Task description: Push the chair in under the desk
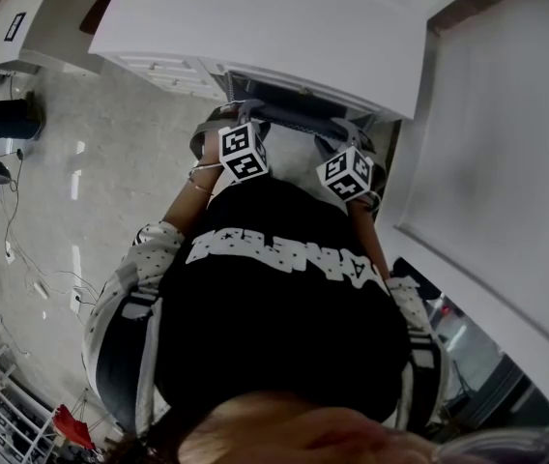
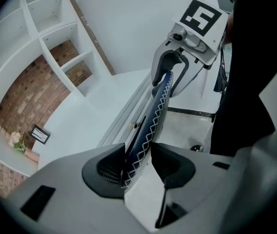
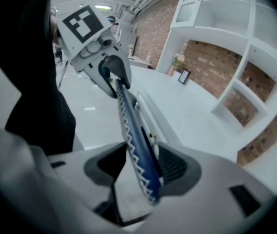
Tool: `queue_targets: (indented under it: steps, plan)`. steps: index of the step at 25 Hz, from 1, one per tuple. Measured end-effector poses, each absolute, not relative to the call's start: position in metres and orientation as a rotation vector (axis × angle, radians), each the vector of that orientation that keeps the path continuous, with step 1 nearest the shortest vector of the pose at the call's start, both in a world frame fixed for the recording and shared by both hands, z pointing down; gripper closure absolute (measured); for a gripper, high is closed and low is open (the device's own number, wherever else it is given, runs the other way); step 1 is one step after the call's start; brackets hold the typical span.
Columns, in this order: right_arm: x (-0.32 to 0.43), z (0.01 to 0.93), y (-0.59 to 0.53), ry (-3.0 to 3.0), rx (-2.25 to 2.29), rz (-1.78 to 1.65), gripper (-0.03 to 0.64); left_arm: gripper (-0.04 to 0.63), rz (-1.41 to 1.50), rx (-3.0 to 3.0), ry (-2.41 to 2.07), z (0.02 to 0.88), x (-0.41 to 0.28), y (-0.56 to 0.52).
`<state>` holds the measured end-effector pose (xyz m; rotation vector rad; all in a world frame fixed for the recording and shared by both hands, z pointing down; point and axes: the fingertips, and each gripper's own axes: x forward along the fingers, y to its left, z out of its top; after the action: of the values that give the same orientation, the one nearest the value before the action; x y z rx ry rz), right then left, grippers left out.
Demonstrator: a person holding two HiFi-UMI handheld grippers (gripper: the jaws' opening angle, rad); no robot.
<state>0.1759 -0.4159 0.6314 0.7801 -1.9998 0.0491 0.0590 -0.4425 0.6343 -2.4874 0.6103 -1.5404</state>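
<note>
**Paired release, steep downward pose**

The left claw (image 2: 138,165) and the right claw (image 3: 139,168) stand spread. Each sits astride the top edge of the blue, zigzag-stitched chair back (image 2: 156,112) without clamping it. Both point steeply down, side by side ahead of the torso (image 1: 284,298). The chair back stands at the white desk's (image 1: 255,27) front edge.
</note>
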Motion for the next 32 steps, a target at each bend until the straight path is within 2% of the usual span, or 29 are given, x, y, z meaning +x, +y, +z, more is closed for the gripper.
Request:
queue_targets:
  steps: [15, 16, 18, 19, 22, 25, 32]
  plan:
    - [0.167, 0.580, -0.405, -2.308, 1.034, 0.252, 0.419, 0.393, -1.383, -2.622, 0.910, 0.597, 0.044, -0.433]
    - [0.167, 0.576, -0.405, -2.322, 1.047, 0.252, 0.426, 0.403, -1.349, -2.632, 0.938, 0.592, 0.045, -0.433]
    - [0.167, 0.568, -0.406, -2.349, 1.071, 0.259, 0.452, 0.475, -1.266, -2.647, 0.994, 0.578, 0.047, -0.433]
    - [0.166, 0.563, -0.407, -2.364, 1.081, 0.265, 0.468, 0.487, -1.228, -2.652, 1.016, 0.571, 0.048, -0.434]
    - [0.161, 0.549, -0.410, -2.414, 1.107, 0.274, 0.534, 0.549, -1.122, -2.673, 1.058, 0.553, 0.052, -0.434]
    - [0.162, 0.533, -0.412, -2.473, 1.157, 0.291, 0.569, 0.561, -1.012, -2.727, 1.093, 0.536, 0.058, -0.433]
    - [0.170, 0.492, -0.419, -2.614, 1.260, 0.408, 0.578, 0.561, -0.732, -2.916, 1.149, 0.497, 0.069, -0.436]
